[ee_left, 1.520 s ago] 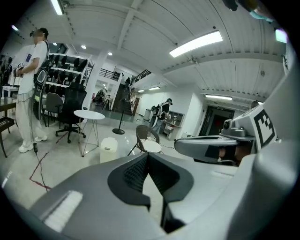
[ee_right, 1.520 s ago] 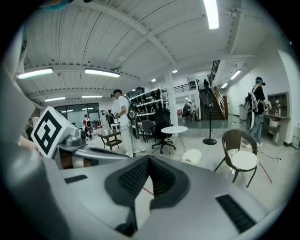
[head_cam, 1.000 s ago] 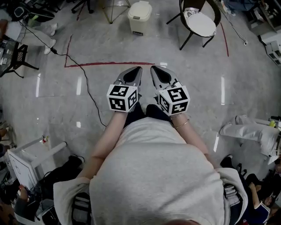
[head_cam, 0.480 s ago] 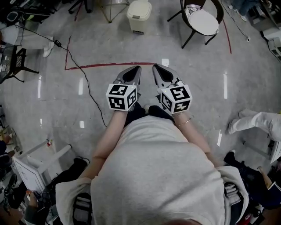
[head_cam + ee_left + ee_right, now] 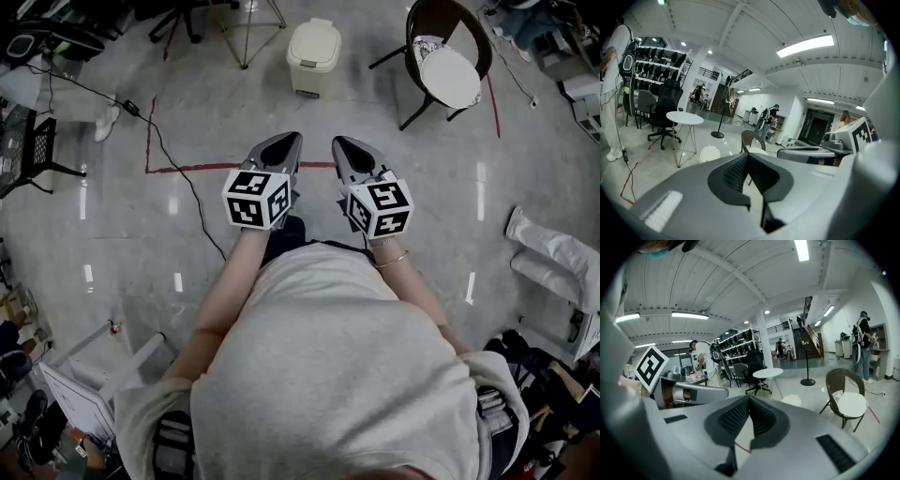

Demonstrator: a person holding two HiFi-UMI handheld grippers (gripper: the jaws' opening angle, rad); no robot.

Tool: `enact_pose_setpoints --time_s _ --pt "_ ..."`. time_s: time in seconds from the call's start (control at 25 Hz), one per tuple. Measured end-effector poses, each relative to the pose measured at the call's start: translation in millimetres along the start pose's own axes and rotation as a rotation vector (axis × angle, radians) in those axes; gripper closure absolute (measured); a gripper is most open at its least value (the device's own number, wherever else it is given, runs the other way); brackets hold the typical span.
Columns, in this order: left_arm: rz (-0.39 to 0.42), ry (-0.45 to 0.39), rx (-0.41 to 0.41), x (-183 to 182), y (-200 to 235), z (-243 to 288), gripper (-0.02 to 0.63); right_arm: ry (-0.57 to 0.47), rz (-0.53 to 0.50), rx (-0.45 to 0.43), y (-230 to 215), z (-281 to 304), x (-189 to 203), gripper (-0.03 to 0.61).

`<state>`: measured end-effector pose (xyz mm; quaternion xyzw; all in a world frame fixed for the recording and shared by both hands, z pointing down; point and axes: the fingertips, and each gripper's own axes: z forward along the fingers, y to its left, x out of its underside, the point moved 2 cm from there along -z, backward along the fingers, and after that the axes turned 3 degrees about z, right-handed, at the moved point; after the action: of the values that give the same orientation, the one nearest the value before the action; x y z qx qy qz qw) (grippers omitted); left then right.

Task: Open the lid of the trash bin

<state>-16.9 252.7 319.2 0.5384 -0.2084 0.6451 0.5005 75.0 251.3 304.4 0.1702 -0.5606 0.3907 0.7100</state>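
Observation:
The trash bin [image 5: 312,56] is a small cream tub with its lid down, standing on the grey floor beyond a red tape line. I hold both grippers out side by side at waist height, well short of the bin. My left gripper [image 5: 291,139] and right gripper [image 5: 339,143] point toward it, each shut with nothing between the jaws. In the left gripper view the bin [image 5: 709,153] sits left of the closed jaw tips [image 5: 748,157]. In the right gripper view the bin [image 5: 791,401] shows just right of the tips [image 5: 749,401].
A wicker chair with a white cushion [image 5: 448,66] stands right of the bin. Thin metal table legs [image 5: 248,23] rise to its left, under a round white table [image 5: 684,118]. A black cable [image 5: 183,178] crosses the red tape [image 5: 187,169]. Another person's legs [image 5: 553,253] are at the right.
The whole view has shifted forward: the bin and the red tape line now lie closer to me. Both grippers remain shut and side by side.

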Motion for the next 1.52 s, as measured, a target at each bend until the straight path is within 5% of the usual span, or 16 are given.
enact_pose_setpoints --time_s 0.24,0.92,1.52 --pt "-0.002 0.0 0.053 -27.1 56.3 13.6 0.604 -0.041 -0.012 0.096 -1.7 54.9 -26.9 0.572" --pt "-0.042 0.063 0.081 -37.9 114.7 64.9 0.604 0.049 0.045 0.062 -20.2 135.7 -37.9 0.572" --pt "-0.088 0.017 0.021 -104.1 173.2 197.1 0.604 0.087 0.003 0.027 -141.6 240.4 -100.2 0.572"
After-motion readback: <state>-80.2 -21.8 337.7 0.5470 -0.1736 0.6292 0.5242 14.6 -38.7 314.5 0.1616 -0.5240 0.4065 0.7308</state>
